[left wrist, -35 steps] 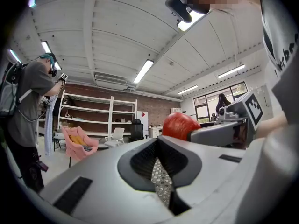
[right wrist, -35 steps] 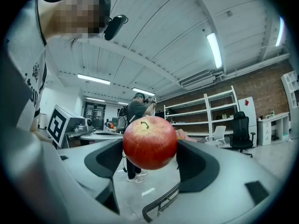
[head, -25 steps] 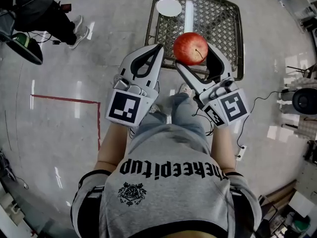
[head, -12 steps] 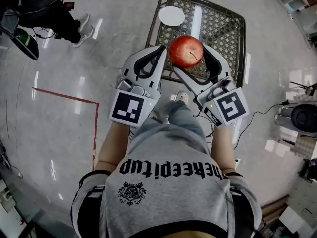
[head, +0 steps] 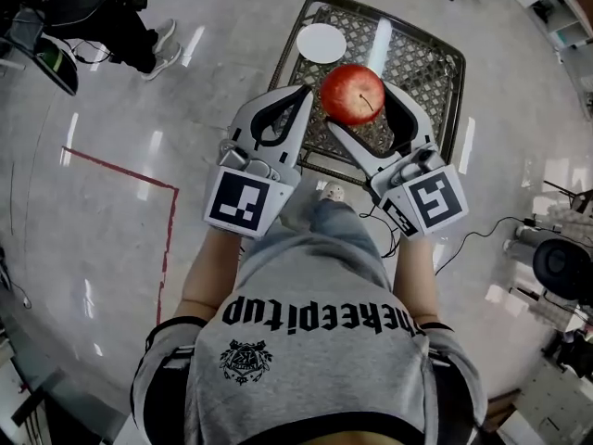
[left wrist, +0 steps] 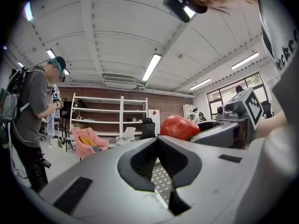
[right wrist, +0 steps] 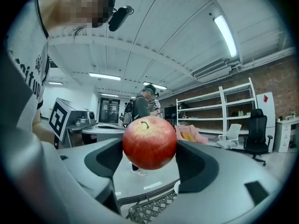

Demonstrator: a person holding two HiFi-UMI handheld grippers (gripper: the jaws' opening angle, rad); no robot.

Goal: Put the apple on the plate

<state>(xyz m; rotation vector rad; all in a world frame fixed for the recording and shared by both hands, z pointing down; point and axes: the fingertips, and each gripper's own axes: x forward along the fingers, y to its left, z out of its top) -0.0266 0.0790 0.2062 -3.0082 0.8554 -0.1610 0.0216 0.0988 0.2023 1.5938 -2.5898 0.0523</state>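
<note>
The right gripper (right wrist: 149, 147) is seen clamped on the apple (head: 352, 93), its red skin pinched between both jaws. The fruit is held at the upper centre of the head view, over the wire mesh table (head: 422, 58). The white plate (head: 321, 43) is spotted on that mesh, just up and left of the apple. The left gripper (head: 298, 96) is carried alongside, jaws closed together, empty.

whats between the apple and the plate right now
Only bare wire mesh of the table, seen in the head view. The apple, held in the right hand-held gripper, is apart from the plate.
</note>
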